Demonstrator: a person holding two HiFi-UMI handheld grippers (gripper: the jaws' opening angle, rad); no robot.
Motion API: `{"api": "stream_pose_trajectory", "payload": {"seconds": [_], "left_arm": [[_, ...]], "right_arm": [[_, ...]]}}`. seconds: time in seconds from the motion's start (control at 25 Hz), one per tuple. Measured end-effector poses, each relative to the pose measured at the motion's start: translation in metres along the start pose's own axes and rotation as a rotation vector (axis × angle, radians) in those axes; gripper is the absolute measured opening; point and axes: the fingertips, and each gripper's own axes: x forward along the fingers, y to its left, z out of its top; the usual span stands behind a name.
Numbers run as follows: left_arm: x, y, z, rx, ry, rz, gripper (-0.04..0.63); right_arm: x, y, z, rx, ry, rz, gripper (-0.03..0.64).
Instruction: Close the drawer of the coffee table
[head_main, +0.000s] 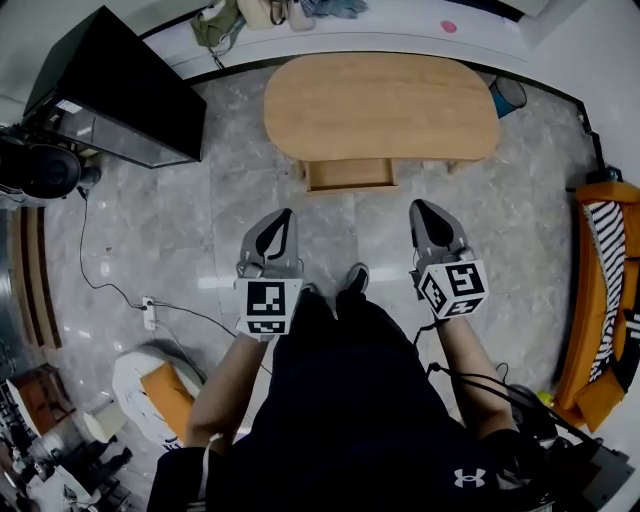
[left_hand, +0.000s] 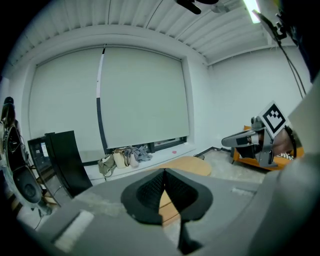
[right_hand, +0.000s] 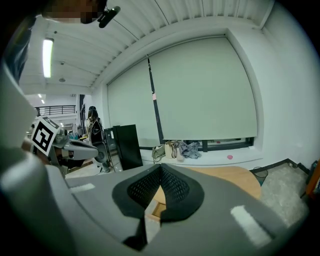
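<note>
An oval wooden coffee table (head_main: 380, 105) stands on the marble floor ahead of me. Its drawer (head_main: 350, 174) sticks out from the near side, pulled open. My left gripper (head_main: 286, 218) hangs shut and holds nothing, below and left of the drawer. Off to the drawer's lower right, my right gripper (head_main: 418, 209) is also shut and holds nothing. Both are well short of the drawer. In the left gripper view the table top (left_hand: 190, 164) shows past the closed jaws, and the right gripper (left_hand: 227, 141) is at the right. The right gripper view shows the table (right_hand: 235, 176) and drawer (right_hand: 156, 202) beyond its closed jaws.
A black cabinet (head_main: 115, 85) stands at the upper left. An orange sofa (head_main: 600, 290) runs along the right edge. A power strip and cable (head_main: 150, 312) lie on the floor at the left. Bags and clothes (head_main: 240, 15) sit by the window. A small bin (head_main: 508, 95) stands by the table's right end.
</note>
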Motion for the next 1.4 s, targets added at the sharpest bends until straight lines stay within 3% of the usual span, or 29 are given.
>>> {"api": "stream_pose_trajectory", "payload": {"seconds": [0.4,0.6,0.76,0.88,1.04,1.28,1.4], "left_arm": [[0.029,0.012,-0.050,-0.030,0.112,-0.001,0.002],[0.061,0.035,-0.085,0.003,0.094,0.017,0.002],[0.092,0.035,-0.132,0.077,0.158,-0.072,0.003],[0.109,0.031,-0.181,0.080,0.244,-0.145,0.064],[0.133,0.029,-0.229,0.097,0.337,-0.200,0.086],[0.174,0.035,-0.309,0.128,0.471,-0.232,0.136],[0.189,0.039,-0.345,0.074,0.551,-0.225,0.161]], "right_arm": [[0.033,-0.022,-0.042,0.003,0.100,0.021,0.002],[0.056,-0.038,-0.074,-0.014,0.139,-0.025,0.003],[0.075,-0.056,-0.114,-0.013,0.201,-0.075,0.003],[0.092,-0.068,-0.149,0.002,0.266,-0.099,0.003],[0.109,-0.087,-0.186,0.013,0.323,-0.129,0.008],[0.143,-0.113,-0.263,0.004,0.416,-0.087,0.096],[0.153,-0.120,-0.308,0.022,0.500,-0.021,0.185]]}}
